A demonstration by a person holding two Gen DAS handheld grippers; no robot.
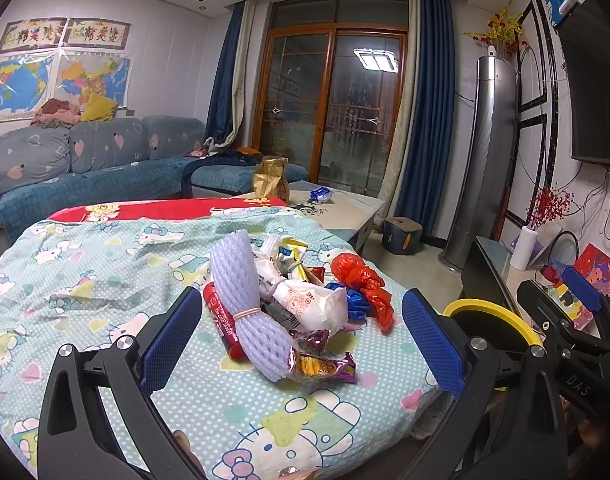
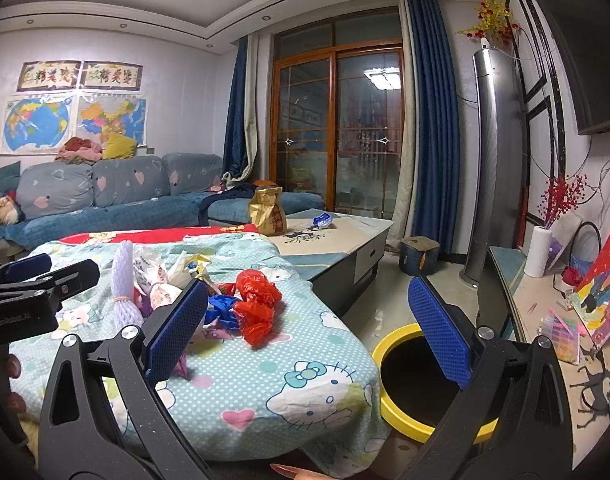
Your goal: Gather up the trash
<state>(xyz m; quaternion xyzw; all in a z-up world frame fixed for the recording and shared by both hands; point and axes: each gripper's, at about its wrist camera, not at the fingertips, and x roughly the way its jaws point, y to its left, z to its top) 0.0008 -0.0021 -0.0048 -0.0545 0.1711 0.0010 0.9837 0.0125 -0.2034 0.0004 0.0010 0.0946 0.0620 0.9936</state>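
Observation:
A pile of trash lies on the Hello Kitty cloth: a lilac foam net, a red tube, a white wrapper, a purple snack packet, a blue bag and a red plastic bag. My left gripper is open and empty, just short of the pile. My right gripper is open and empty, near the red plastic bag and above the table's right edge. A yellow-rimmed black bin stands on the floor to the right; it also shows in the left wrist view.
A gold bag and a blue wrapper sit on the far coffee table. A blue sofa is behind. A TV stand with clutter runs along the right wall. A small stool stands on the floor.

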